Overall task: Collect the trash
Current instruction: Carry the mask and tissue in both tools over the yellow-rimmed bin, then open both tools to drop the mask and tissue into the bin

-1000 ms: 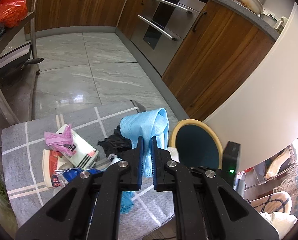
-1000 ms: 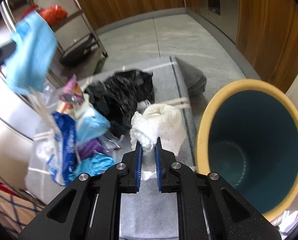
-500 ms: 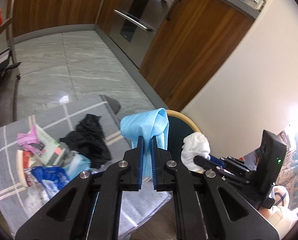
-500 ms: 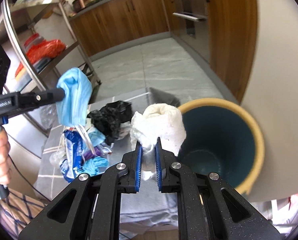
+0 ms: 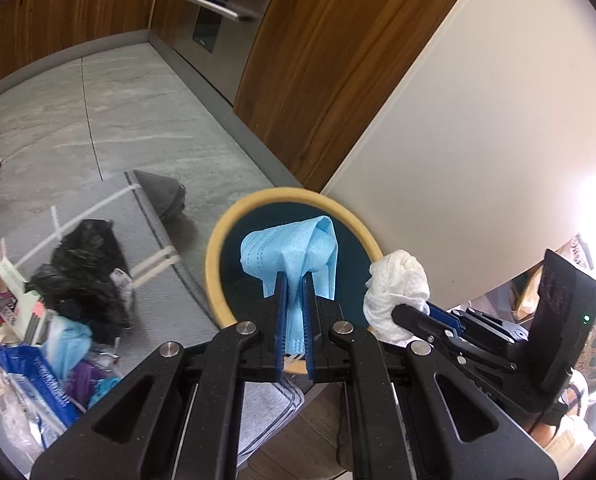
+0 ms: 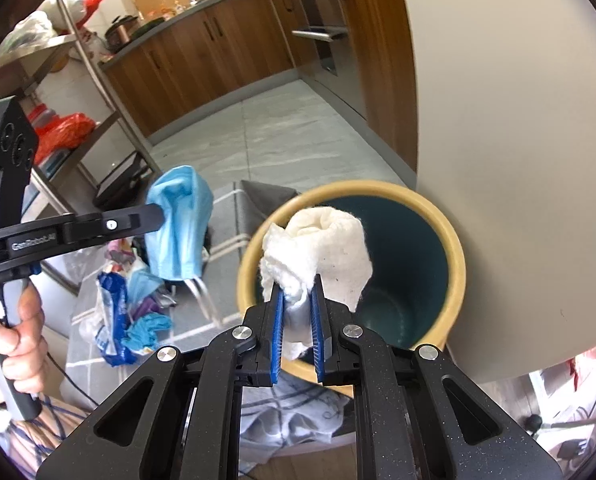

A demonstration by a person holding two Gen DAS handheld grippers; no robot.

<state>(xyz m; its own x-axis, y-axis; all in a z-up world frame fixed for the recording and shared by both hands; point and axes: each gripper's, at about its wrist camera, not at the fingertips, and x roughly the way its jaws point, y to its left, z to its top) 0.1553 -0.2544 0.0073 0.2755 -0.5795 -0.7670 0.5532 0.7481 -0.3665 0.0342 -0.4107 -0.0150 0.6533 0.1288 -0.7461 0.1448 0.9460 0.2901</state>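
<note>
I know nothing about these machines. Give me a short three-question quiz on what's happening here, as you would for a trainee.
1. True or false: the left tongs grip a blue face mask.
2. What do the right tongs hold?
A. black bag
B. white paper towel
C. nothing
3. Fill in: both items are held near the mouth of the yellow-rimmed ____.

Key: 1 true; 2 B; 3 bin.

Pale grey marble-look floor tiles (image 5: 109, 120) are flanked by brown wooden cabinets (image 5: 330, 80) and a plain cream wall (image 6: 518, 140)
</note>
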